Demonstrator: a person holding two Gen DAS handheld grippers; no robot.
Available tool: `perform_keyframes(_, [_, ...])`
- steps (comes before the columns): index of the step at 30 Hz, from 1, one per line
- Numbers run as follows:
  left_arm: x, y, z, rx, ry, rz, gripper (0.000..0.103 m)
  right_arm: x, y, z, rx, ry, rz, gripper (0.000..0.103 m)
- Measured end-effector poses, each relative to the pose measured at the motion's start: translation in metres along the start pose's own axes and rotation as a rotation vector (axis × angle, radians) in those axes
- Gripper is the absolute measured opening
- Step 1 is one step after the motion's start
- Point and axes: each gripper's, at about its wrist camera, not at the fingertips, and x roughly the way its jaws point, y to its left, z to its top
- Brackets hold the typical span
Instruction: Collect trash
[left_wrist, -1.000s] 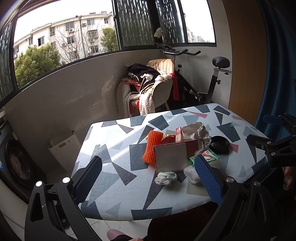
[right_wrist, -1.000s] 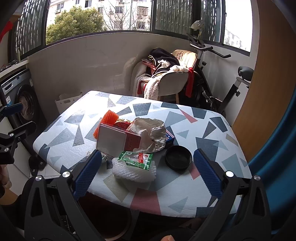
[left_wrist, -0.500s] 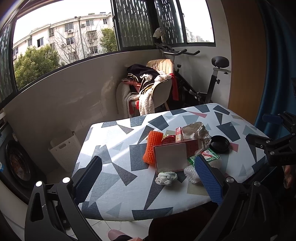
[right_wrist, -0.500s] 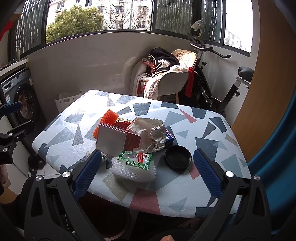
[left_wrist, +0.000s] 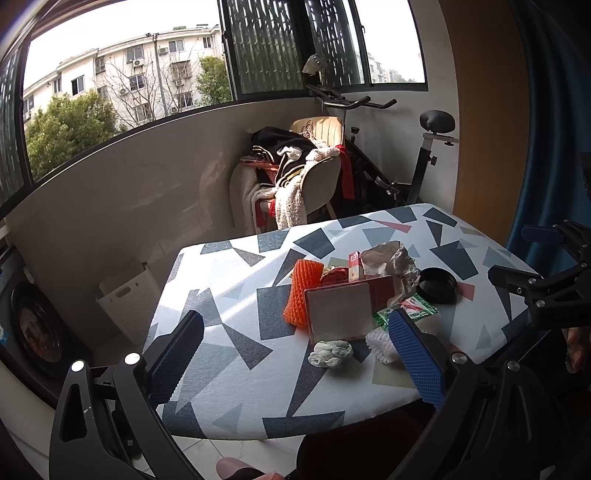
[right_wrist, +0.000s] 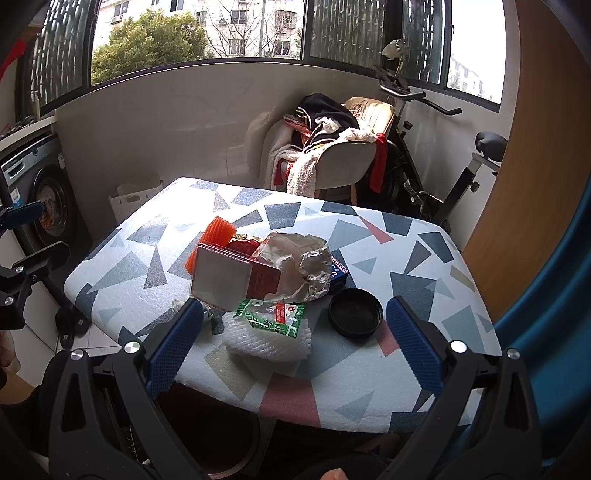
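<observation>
A pile of trash lies on the patterned table (left_wrist: 229, 295): an orange foam net (left_wrist: 301, 291), a red box with a pale lid (left_wrist: 341, 312), crumpled paper (left_wrist: 388, 260), a green wrapper (left_wrist: 415, 312), white foam net (left_wrist: 380, 345), a crumpled tissue (left_wrist: 330, 353) and a black lid (left_wrist: 437, 285). In the right wrist view I see the box (right_wrist: 225, 277), paper (right_wrist: 301, 264), green wrapper (right_wrist: 273, 317), white foam net (right_wrist: 266, 341) and black lid (right_wrist: 355, 312). My left gripper (left_wrist: 295, 354) is open and empty, short of the pile. My right gripper (right_wrist: 293, 341) is open and empty at the table's near edge.
A chair heaped with clothes (left_wrist: 295, 173) and an exercise bike (left_wrist: 417, 166) stand behind the table. A white basket (left_wrist: 127, 299) and a washing machine (right_wrist: 48, 199) are at the left. A round bin rim (right_wrist: 229, 469) shows under the table's near edge.
Both grippers have drifted only slightly; the views are almost the same. Nothing on the table has moved.
</observation>
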Motion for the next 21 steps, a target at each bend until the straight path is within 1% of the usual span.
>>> perform_keyframes(8, [-0.0001,0.0043,-0.0014,0.002,0.004,0.002,0.098,0.0013,0.0013,-0.0017,-0.005,0.007,-0.002,0.097])
perform_keyframes(9, [-0.0002,-0.0017,-0.0001,0.003,0.000,0.002,0.098,0.0014,0.0013,-0.0015,-0.004,0.007,-0.002,0.097])
perform_keyframes(21, [-0.0003,-0.0040,-0.0042,0.005,0.003,0.003,0.098,0.0018,0.0022,-0.0031,-0.009,0.012,-0.003,0.097])
